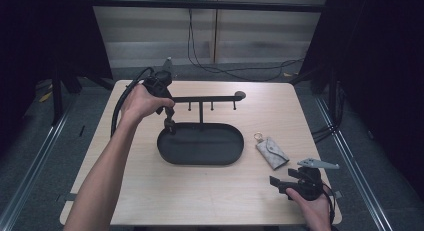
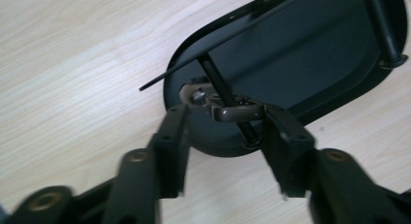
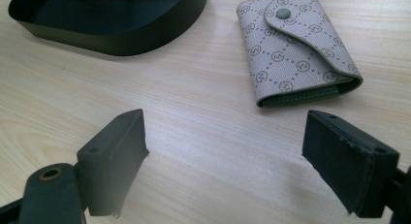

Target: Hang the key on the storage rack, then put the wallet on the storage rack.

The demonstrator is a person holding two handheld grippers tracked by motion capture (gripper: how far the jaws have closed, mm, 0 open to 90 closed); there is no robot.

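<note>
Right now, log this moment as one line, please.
left gripper: shut on small metal clasp at black oval tray stand | right gripper: open, idle | patterned grey key pouch: on table

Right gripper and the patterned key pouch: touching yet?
Apart. In the right gripper view, the right gripper has its jaws spread wide, with bare table showing between their tips and the key pouch.

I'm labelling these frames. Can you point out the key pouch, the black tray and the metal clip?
key pouch (image 3: pixel 291 44): right gripper view, on its patterned flap.
black tray (image 1: pixel 172 158): high view, on its near rim.
metal clip (image 2: pixel 237 113): left gripper view, on its flat bar.
</note>
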